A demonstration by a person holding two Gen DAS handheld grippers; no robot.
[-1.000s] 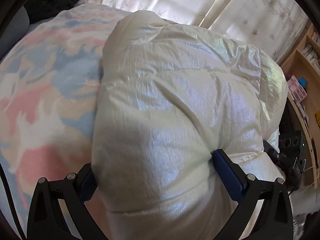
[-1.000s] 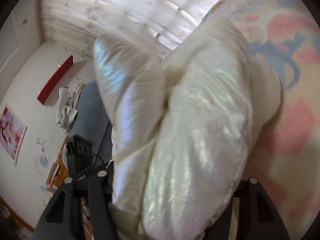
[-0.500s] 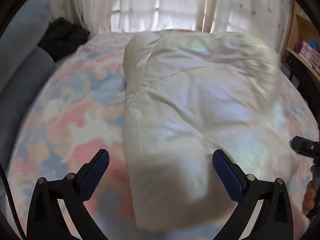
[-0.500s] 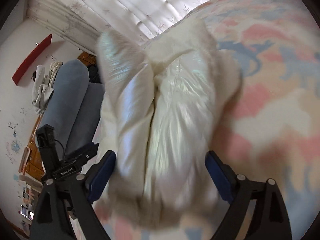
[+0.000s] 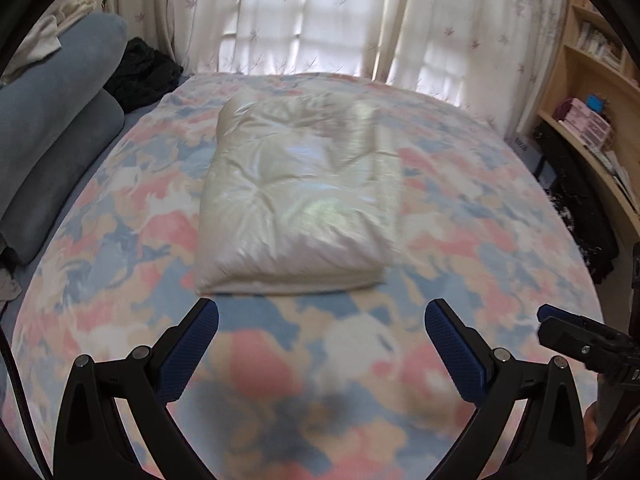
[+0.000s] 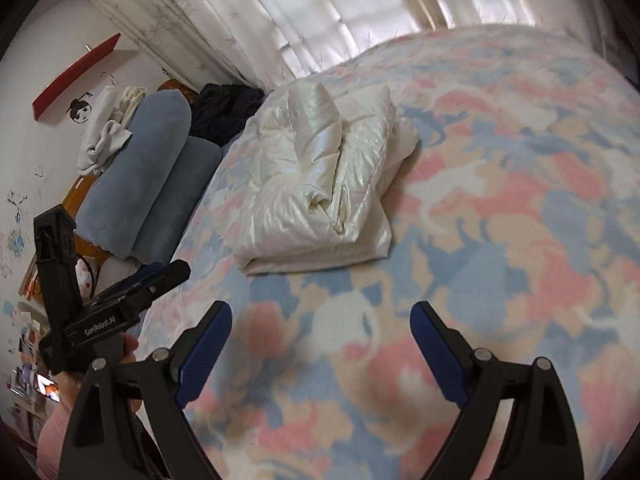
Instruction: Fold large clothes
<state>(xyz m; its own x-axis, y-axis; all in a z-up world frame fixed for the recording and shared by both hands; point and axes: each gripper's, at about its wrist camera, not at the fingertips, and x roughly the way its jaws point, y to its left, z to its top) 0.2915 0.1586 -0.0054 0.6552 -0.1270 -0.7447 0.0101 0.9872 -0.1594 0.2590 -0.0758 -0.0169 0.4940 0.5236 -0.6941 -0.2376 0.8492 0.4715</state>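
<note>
A shiny cream padded jacket (image 5: 298, 196) lies folded into a thick rectangular bundle on the pink, blue and beige bedspread (image 5: 320, 360). In the right wrist view the same jacket (image 6: 324, 184) shows its stacked layers along the near edge. My left gripper (image 5: 321, 318) hangs open above the bedspread, short of the bundle's near edge, with nothing between its blue pads. My right gripper (image 6: 321, 318) is also open and empty, back from the bundle. Each gripper shows at the edge of the other's view: the right gripper (image 5: 576, 336) and the left gripper (image 6: 136, 284).
Blue-grey bolsters (image 5: 52, 152) line the bed's left side, with a dark garment (image 5: 144, 72) behind them. Curtains (image 5: 320, 16) cover the window beyond the bed. Wooden shelves (image 5: 592, 128) stand to the right. A hand (image 6: 128, 348) holds the left gripper.
Both grippers let go of the jacket and drew back and up. The bundle, pressed between the jaws a second ago, now lies free on the bed.
</note>
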